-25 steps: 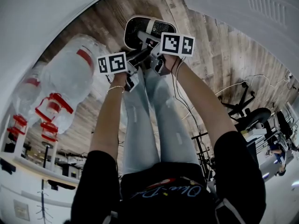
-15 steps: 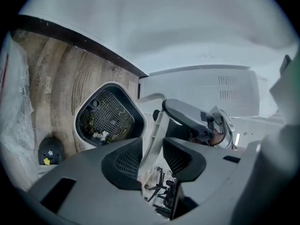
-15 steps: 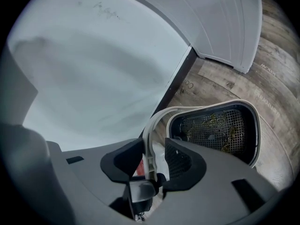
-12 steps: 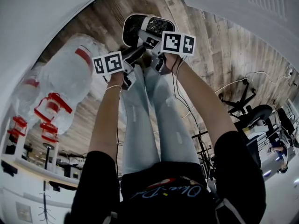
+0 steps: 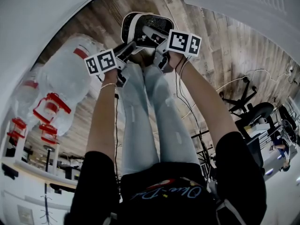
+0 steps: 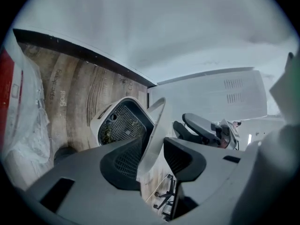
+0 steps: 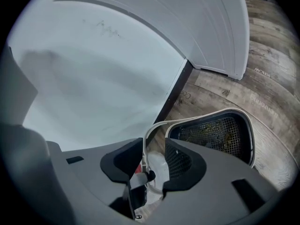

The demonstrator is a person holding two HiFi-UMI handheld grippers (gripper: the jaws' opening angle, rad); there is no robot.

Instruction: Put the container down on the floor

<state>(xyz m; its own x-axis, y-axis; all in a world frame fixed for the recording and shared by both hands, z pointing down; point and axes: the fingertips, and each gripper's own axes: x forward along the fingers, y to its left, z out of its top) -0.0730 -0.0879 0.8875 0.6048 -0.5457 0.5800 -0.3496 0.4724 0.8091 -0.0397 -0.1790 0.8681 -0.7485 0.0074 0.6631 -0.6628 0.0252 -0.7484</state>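
Jaws newly apart round one container (image 5: pixel 136 25)

White container (image 7: pixel 211 134), black mesh (image 7: pixel 229 130), brown wood-grain floor (image 7: pixel 267 78)

Container (image 5: pixel 137 25): smooth white plastic rim, black mesh inside
Floor (image 5: pixel 211 46): matt wood-grain planks
Bag (image 5: pixel 65 74): clear, crinkled plastic film
Left hand-held gripper (image 6: pixel 153 146): matt grey plastic
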